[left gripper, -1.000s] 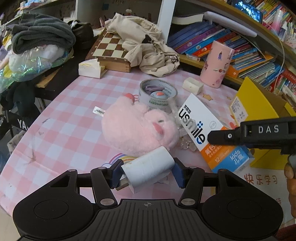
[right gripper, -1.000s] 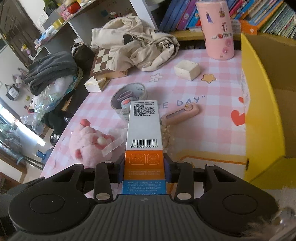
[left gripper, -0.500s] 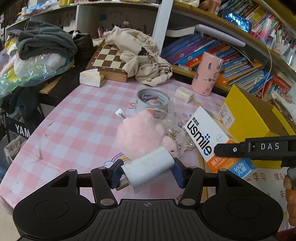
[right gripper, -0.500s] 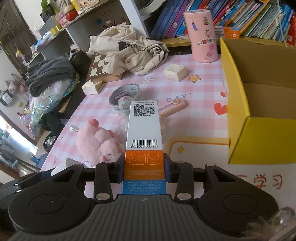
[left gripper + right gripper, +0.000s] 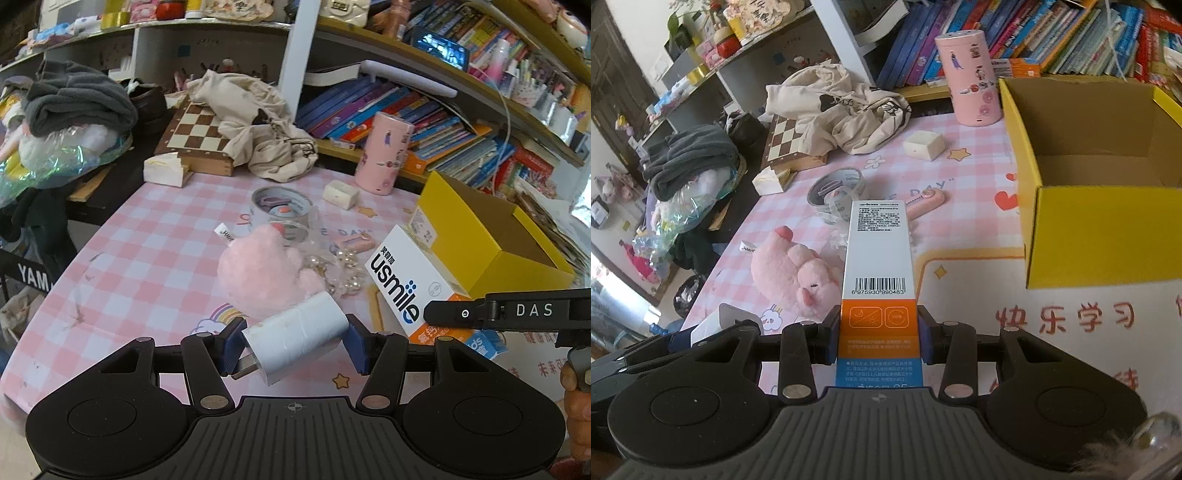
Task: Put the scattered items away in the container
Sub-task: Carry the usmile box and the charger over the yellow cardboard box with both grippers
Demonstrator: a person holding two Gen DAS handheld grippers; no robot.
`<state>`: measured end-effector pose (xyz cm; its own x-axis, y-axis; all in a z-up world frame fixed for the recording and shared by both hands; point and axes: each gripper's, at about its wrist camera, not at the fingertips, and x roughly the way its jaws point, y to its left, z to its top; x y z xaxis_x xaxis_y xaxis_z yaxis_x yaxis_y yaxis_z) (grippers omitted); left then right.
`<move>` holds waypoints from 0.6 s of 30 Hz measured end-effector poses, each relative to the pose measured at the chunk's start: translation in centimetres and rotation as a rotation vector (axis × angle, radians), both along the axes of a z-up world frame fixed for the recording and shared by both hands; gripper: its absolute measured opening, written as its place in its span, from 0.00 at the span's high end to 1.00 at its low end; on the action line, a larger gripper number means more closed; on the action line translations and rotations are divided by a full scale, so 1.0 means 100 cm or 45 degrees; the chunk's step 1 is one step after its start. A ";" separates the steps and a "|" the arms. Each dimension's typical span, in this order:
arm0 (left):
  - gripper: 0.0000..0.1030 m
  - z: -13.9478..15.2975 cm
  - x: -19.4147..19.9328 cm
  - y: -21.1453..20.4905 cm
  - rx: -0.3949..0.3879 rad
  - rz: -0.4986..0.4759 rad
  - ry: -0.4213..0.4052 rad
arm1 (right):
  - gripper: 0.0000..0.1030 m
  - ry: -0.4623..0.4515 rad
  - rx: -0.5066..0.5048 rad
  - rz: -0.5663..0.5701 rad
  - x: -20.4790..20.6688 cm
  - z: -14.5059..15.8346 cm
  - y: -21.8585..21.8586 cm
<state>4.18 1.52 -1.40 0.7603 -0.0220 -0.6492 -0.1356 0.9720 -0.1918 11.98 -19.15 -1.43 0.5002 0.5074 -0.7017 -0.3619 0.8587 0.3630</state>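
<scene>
We see the left gripper clamping a white plug-in charger block, the right gripper clamping a white-and-orange toothpaste carton beside the open yellow cardboard box.

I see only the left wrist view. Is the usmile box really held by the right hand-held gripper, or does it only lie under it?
Observer: Held. The right hand-held gripper presses both pads on the orange band of the usmile box.
Operator: Is something already in the yellow box?
Observer: The yellow box is open on top, and no item shows in the visible part of its inside.
Operator: Where does the usmile box point?
Observer: Straight ahead, to the left of the yellow box.
</scene>
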 end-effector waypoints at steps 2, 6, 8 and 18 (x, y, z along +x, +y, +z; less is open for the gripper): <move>0.46 0.002 -0.003 -0.001 0.002 -0.017 -0.010 | 0.64 -0.009 0.001 -0.014 -0.006 0.001 -0.002; 0.46 0.005 -0.008 -0.002 0.005 -0.050 -0.028 | 0.64 -0.041 0.002 -0.035 -0.018 0.006 -0.005; 0.46 0.006 -0.010 -0.003 0.005 -0.069 -0.034 | 0.64 -0.058 0.000 -0.048 -0.025 0.009 -0.006; 0.46 0.010 -0.025 0.001 0.005 -0.150 -0.061 | 0.64 -0.084 -0.003 -0.126 -0.053 0.014 -0.007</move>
